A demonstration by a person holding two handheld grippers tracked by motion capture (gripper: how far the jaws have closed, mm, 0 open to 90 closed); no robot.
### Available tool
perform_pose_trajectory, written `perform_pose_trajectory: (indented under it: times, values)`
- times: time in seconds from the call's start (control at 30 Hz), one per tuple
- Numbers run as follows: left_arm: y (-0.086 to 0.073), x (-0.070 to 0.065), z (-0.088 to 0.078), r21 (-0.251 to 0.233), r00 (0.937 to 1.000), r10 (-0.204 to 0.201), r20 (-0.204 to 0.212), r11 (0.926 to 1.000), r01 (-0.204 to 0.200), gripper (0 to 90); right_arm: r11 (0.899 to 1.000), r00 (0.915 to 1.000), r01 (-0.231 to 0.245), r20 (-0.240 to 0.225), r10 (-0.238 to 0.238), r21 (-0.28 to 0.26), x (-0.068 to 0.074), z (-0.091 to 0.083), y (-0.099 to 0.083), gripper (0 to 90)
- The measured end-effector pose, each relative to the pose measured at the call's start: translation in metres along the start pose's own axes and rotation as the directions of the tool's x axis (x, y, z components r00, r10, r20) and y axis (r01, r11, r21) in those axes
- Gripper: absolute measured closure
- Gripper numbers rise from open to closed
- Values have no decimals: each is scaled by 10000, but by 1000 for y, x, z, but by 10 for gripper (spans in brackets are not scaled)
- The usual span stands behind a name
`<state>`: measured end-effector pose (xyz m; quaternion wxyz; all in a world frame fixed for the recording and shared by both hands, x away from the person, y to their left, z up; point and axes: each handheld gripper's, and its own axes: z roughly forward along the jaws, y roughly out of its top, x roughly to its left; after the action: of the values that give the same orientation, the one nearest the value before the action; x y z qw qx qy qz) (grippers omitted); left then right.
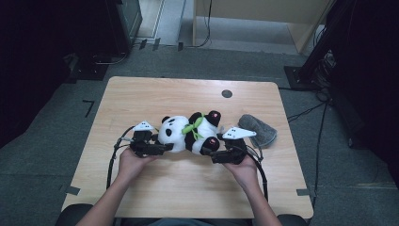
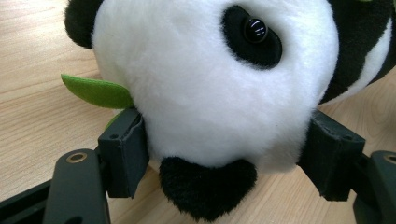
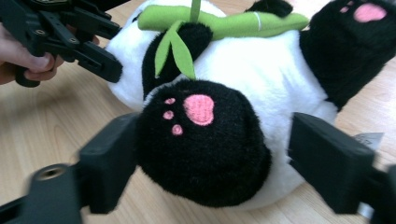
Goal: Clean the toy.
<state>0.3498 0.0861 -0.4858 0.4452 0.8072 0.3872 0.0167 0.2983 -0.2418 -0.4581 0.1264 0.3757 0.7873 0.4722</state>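
Observation:
A black-and-white plush panda lies on its back across the middle of the wooden table, with a green felt bamboo sprig across its chest. My left gripper is shut on the panda's white head, both pads pressing into the fur just above a black ear. My right gripper stands open around a black foot with a pink paw print. Its left pad touches the fur and its right pad stands apart from it. One finger of the left gripper appears in the right gripper view, at the head.
A grey cloth mitt lies on the table just right of the panda. A dark round hole sits near the far edge. Cables trail from both grippers toward the near edge. Dark stands and cables occupy the floor around the table.

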Motion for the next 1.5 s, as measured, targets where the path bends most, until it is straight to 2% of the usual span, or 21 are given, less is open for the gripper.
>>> perform_pose_trajectory:
  times: [0.13, 0.17, 0.33, 0.6, 0.67, 0.73, 0.83, 0.97, 1.03, 1.1, 1.2, 1.37, 1.5]
  values:
    - [0, 0, 0, -17, 10000, -33, 22, 10000, 33, 256, 9995, 9980, -252, 589, 241, 177, 1, 11, -2, 138]
    - [0, 0, 0, -17, 10000, -40, 24, 10000, 40, 256, 9987, 9963, -479, 731, 463, 194, 0, 16, -2, 142]
    - [0, 3, 0, -51, 9999, -118, 28, 9999, 119, 257, 9991, 9979, -362, 521, 373, -228, -3, 24, -6, 138]
    - [1, 4, 0, -80, 9998, -165, 108, 9998, 166, 264, 9998, 9996, -125, 242, 120, 184, -6, 24, -11, 136]
    - [1, 4, 1, -113, 9996, -246, 135, 9996, 247, 264, 9997, 9996, 81, 277, -87, 210, -6, 25, -12, 145]
    - [0, 4, 1, -120, 9996, -240, 127, 9996, 242, 263, 9990, 9986, 341, 397, -353, 297, -5, 25, -12, 186]
    - [1, 4, 1, -131, 9997, -241, 103, 9996, 242, 263, 9986, 9979, 418, 473, -433, 318, -5, 24, -11, 248]
    - [3, 2, 0, -190, 9993, -358, 77, 9992, 359, 263, 9982, 9976, 422, 530, -444, 423, -4, 20, -5, 404]
    - [4, 1, -1, -263, 9992, -404, 69, 9988, 405, 263, 9975, 9966, 484, 641, -518, 522, -1, 19, 0, 453]
    - [6, 0, -5, -546, 9992, -400, 58, 9977, 403, 263, 9969, 9956, 521, 745, -564, 581, 0, 16, 6, 491]
    - [9, -1, -10, -977, 9994, -304, 150, 9947, 318, 261, 9987, 9975, 300, 628, -326, 409, 0, 10, 16, 554]
    - [16, -1, -19, -1393, 9979, -105, 636, 9901, 193, 220, 9999, 9990, 3, 454, -10, 145, -2, -3, 31, 598]
    - [22, -3, -30, -1666, 9949, 547, 844, 9852, -400, 185, 9994, 9992, -334, 217, 335, -42, -6, -14, 41, 611]
